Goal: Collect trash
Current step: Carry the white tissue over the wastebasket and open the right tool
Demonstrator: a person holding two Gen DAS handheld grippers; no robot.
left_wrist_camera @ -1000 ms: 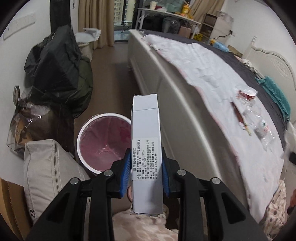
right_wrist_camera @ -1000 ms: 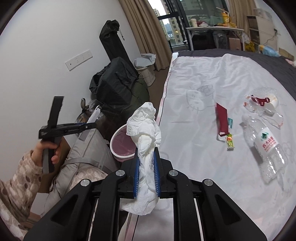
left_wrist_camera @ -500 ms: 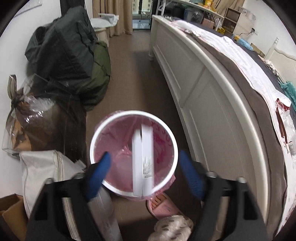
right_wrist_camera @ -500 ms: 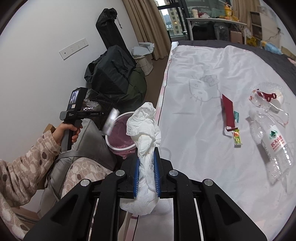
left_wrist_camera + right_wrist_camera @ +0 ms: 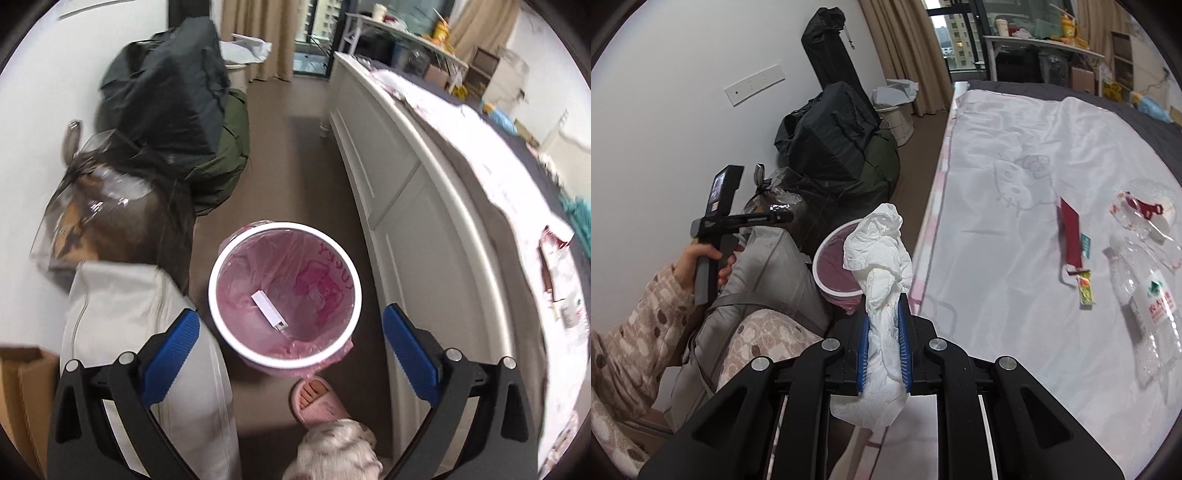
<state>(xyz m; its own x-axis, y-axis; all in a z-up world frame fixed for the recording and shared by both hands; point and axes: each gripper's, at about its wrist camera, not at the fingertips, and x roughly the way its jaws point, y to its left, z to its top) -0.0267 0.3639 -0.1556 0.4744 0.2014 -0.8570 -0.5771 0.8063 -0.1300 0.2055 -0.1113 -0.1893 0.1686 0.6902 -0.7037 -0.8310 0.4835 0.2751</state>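
Observation:
My left gripper [image 5: 290,328] is wide open and empty above the white-rimmed trash bin [image 5: 221,266] lined with a pink bag. A white box [image 5: 269,311] lies at the bin's bottom. My right gripper [image 5: 882,317] is shut on a crumpled white tissue [image 5: 882,251], held over the bed's left edge. The bin [image 5: 827,286] also shows beyond the tissue. On the bed sheet [image 5: 997,258] lie a red wrapper [image 5: 1071,230], a small green packet [image 5: 1086,290], a clear plastic bottle [image 5: 1148,295] and clear plastic packaging [image 5: 1145,210].
Black and green bags [image 5: 177,110] and a clear bag [image 5: 103,221] stand left of the bin. A grey cushion [image 5: 125,332] is beside it. The white bed frame [image 5: 406,206] runs along the right. A pink slipper [image 5: 314,402] lies below the bin.
My left gripper opened over the bin and the white box fell from it to the bin's bottom. My right gripper still holds the tissue and moved little.

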